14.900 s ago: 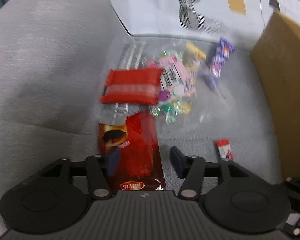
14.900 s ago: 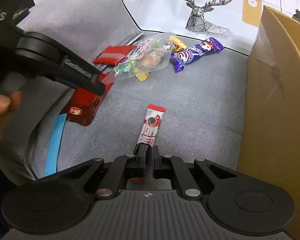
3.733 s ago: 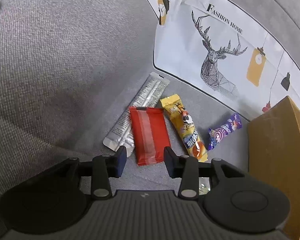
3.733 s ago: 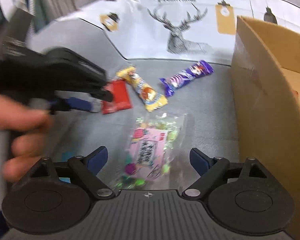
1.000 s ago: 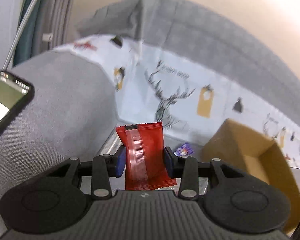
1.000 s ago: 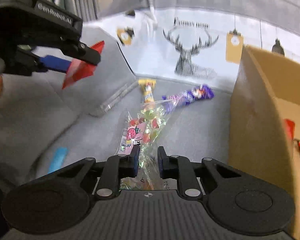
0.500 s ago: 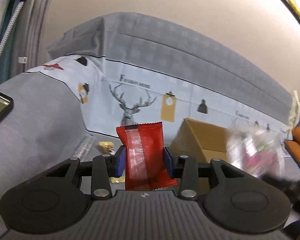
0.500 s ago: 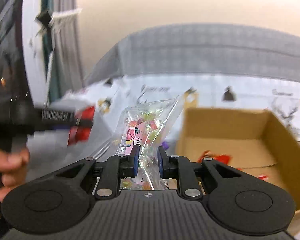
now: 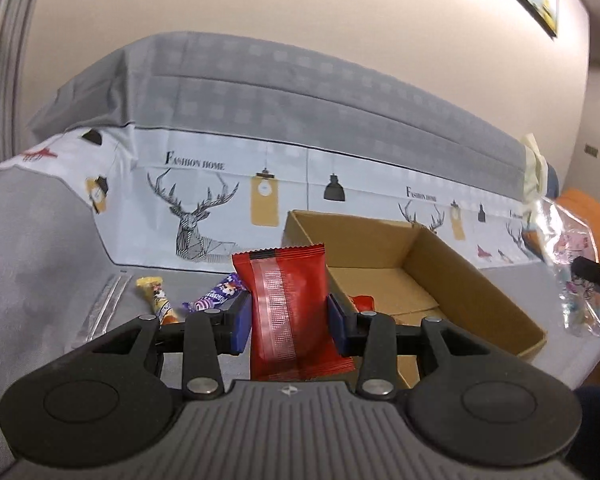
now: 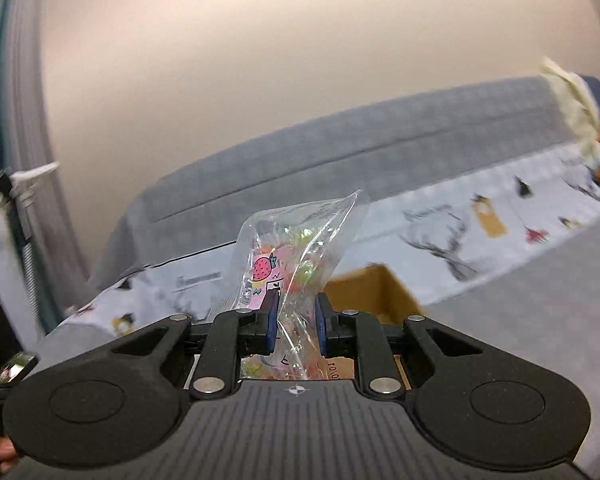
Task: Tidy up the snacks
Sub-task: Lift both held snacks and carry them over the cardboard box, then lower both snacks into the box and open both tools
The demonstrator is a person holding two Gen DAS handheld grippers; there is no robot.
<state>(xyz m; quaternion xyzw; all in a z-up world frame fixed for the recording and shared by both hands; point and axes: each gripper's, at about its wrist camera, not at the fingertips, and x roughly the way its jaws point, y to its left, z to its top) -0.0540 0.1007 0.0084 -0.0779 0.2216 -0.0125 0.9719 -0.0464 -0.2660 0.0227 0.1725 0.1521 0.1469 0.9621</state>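
I've got both grippers loaded and up in the air w/ the open brown cardboard box ahead. Left gripper: fingers clamped on the flat red foil snack packet, which stands upright between them, top edge just above the box's near wall in the left wrist view. Right gripper: fingers pinched narrow on the clear plastic bag of mixed coloured candies, w/ the strawberry label facing me; bag sticks up and forward. In the left wrist view that same bag hangs off to the far right, beyond the box's right side, not over it.

Progress, as I judge it: roughly midway. Inside the box I can see at least one red item on the floor of it, partly hidden behind my left finger, so some sorting looks done. On the grey sofa seat, left of the box, three snacks lie unsorted: a yellow wrapped bar, a purple wrapped candy bar just beside it, and a long silver foil sachet further left.

Left to do, imo: bring both held snacks over the box opening and release, then come back for those three. Right wrist view is blurred, so box contents aren't readable from there.
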